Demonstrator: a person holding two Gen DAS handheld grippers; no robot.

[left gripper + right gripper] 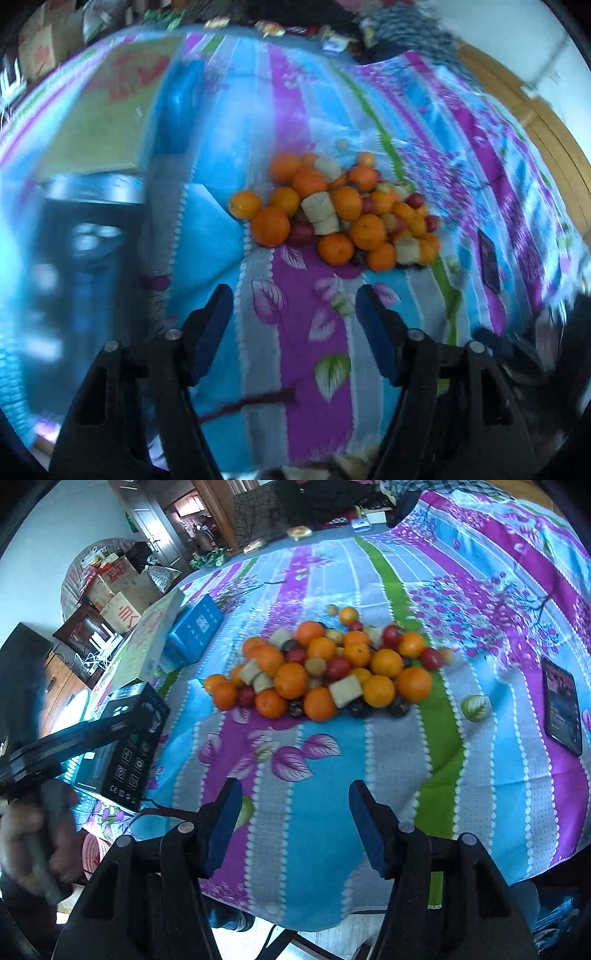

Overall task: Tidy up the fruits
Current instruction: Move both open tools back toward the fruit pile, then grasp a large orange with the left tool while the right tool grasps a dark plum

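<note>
**Fruit heaped mid-table, both grippers held apart and empty**

A table is being covered by a striped cloth (424,768) in blue, purple, grey and green, printed with leaves and blossoms. At its left side a flat pale box (155,635) is being leaned on by a blue box (195,631), and a black box (129,746) is being kept nearer the table's edge. A dark phone (563,709) is being left flat near the right edge.

The fruit pile (325,668) is being shown near the middle of the cloth, well ahead of both grippers: oranges, small red and dark round fruits, and pale cut chunks, all touching one another. One small orange fruit (348,615) is being seen just behind the heap.

The right gripper (295,812) is being held low over the near edge, its blue pads spread wide with nothing between them. The left gripper (293,310) is likewise being held spread and empty over the cloth; its view is being blurred at the left.
</note>
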